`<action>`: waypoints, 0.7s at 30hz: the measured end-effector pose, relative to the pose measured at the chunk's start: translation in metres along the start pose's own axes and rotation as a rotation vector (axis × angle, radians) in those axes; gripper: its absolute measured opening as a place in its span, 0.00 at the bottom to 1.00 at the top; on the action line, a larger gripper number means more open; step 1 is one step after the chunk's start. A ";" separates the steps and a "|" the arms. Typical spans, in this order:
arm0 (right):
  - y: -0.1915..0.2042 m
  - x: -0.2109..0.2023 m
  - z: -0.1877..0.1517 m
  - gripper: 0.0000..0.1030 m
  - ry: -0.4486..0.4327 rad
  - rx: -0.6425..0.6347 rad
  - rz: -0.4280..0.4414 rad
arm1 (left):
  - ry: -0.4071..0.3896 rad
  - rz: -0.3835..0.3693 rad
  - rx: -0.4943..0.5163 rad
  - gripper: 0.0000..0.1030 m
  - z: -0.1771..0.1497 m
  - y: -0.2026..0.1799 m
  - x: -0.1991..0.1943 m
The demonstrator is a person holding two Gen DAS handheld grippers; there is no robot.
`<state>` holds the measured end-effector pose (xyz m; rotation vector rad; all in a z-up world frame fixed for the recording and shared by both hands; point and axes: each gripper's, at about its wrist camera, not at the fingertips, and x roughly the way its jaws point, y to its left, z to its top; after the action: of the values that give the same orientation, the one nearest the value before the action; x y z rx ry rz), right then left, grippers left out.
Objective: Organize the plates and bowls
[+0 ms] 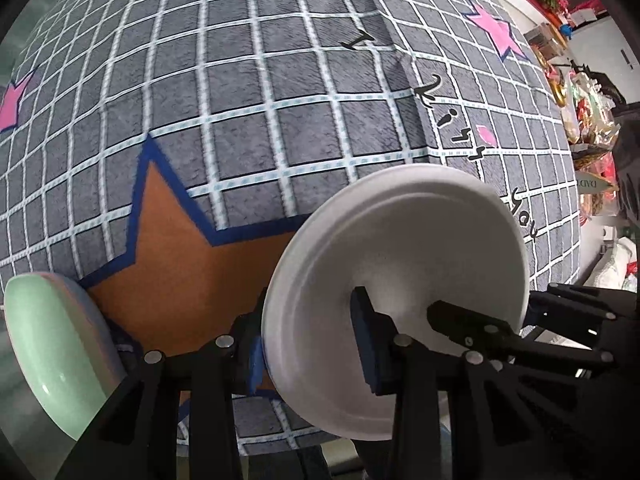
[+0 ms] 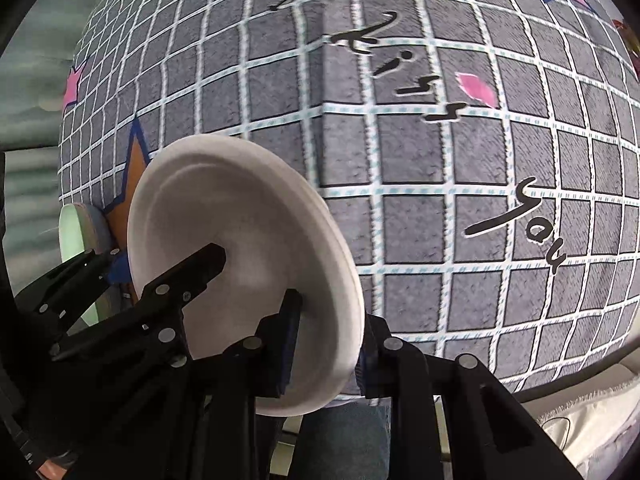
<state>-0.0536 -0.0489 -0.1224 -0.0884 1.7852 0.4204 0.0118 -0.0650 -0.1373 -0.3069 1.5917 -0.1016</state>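
Note:
A white plate (image 1: 384,256) is held on edge above the checked grey cloth (image 1: 248,92). My left gripper (image 1: 308,354) is shut on its lower rim, one pad on each face. My right gripper (image 2: 328,350) is shut on the same white plate (image 2: 224,240) at the opposite rim. It also shows in the left wrist view at the right, with one finger (image 1: 464,318) over the plate's face. In the right wrist view the left gripper's finger (image 2: 192,272) lies on the plate's face. A pale green bowl (image 1: 52,344) sits at the lower left; it also shows in the right wrist view (image 2: 70,232).
The cloth carries an orange star (image 1: 188,276), pink stars (image 1: 496,32) and black lettering (image 2: 436,92). Cluttered shelves (image 1: 584,128) stand beyond the table's right edge. A pale surface (image 2: 580,416) lies below the table's near edge.

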 end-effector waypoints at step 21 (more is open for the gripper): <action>0.267 0.017 0.038 0.25 -0.039 -0.271 0.047 | -0.116 0.097 -0.239 0.39 -0.067 0.131 -0.090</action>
<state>-0.0979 0.2149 -0.0834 -0.2268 1.6861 0.6923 -0.0702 0.0753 -0.0804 -0.4129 1.5016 0.1795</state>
